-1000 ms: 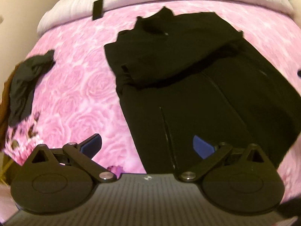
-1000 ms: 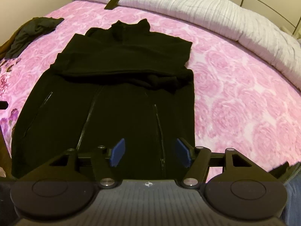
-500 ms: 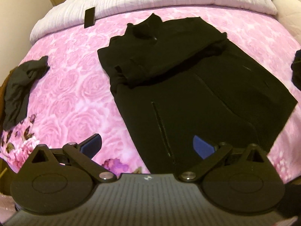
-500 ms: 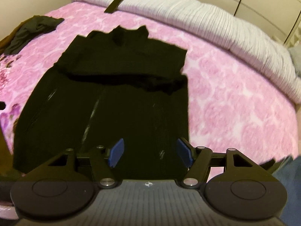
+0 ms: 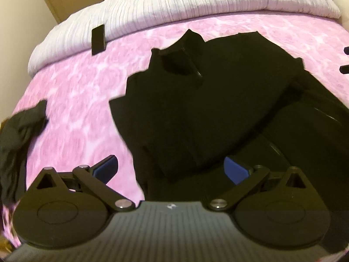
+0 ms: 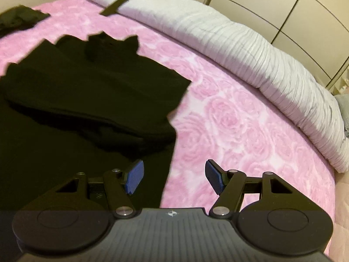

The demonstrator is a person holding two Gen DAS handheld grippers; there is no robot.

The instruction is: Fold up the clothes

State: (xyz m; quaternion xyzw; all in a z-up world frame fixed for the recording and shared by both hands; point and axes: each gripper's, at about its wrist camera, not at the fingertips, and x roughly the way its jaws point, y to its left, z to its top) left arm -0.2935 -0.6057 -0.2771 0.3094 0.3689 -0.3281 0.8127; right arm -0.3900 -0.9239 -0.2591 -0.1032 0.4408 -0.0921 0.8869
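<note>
We see the black zip-neck jacket point(image 5: 218, 109) flat on the pink rose-patterned bed cover point(image 6: 229, 118), sleeves already folded across its chest; the body fold remains. Our left claw point(image 5: 171, 169) and right claw point(image 6: 173, 178) hover agape, empty.

Two dark garments point(image 5: 218, 113), point(image 5: 19, 139); one bedspread point(image 5: 76, 87)

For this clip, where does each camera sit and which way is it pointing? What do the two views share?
Left wrist: rides the left gripper, looking forward and down over the left side of the black jacket on the pink bedspread; only its own open blue-tipped fingers show.
Right wrist: rides the right gripper, facing the jacket's right edge and the white duvet; its own open fingers show.
Shared: the jacket, bedspread, duvet, a small dark strip and a crumpled dark garment.
</note>
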